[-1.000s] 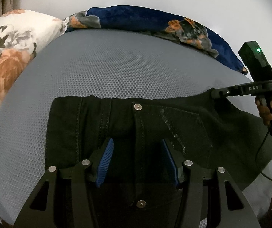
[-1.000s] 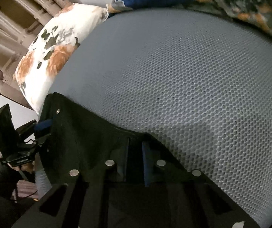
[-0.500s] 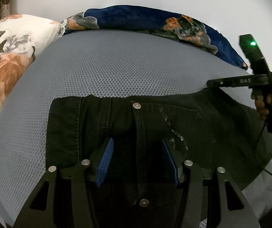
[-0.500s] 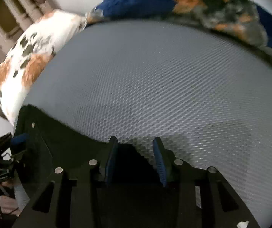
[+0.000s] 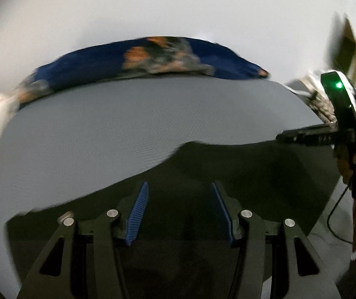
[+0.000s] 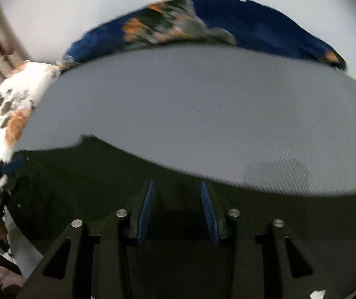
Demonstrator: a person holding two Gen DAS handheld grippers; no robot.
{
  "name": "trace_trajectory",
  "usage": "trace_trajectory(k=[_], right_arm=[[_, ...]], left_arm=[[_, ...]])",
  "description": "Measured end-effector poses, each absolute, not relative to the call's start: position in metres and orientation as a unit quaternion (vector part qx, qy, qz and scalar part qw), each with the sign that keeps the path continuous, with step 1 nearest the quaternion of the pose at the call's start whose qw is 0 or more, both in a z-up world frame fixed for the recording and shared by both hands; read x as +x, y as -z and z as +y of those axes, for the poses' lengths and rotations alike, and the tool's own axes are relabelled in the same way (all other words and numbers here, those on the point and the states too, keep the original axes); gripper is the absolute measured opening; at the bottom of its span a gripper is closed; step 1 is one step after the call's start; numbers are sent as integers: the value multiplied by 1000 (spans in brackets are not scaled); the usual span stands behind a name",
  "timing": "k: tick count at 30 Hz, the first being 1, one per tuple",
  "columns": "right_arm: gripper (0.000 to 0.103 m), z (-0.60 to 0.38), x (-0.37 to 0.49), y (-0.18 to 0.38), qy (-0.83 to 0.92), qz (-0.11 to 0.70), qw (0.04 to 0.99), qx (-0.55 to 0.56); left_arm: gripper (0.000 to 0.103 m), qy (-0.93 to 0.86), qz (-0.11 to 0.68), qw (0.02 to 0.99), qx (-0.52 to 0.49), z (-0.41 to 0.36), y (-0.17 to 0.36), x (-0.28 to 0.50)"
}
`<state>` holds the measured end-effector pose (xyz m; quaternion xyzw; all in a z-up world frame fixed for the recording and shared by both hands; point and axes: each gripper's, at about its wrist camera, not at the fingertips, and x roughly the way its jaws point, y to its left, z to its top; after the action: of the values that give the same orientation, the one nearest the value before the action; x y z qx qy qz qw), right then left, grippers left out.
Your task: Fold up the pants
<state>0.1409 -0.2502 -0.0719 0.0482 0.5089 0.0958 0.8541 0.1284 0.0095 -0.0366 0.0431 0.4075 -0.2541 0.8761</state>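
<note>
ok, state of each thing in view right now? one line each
left claw: open, over the pants, gripping nothing
right claw: open, over the pants, gripping nothing
black pants: lying on the grey mattress, details blurred
grey mattress: bare beyond the pants
blue floral blanket: bunched along the far edge
white floral pillow: resting at the mattress corner
</note>
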Motion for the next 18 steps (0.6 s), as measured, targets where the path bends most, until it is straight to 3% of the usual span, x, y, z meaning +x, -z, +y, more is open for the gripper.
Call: trace_trajectory(k=[7, 18], right_arm=[[37, -269, 132, 91, -57, 512, 855, 65], [37, -257, 151, 115, -10, 484, 875, 15]], left_arm=[[50, 293, 447, 845, 32, -49, 67, 176], [43, 245, 463, 850, 46, -62, 100, 206]])
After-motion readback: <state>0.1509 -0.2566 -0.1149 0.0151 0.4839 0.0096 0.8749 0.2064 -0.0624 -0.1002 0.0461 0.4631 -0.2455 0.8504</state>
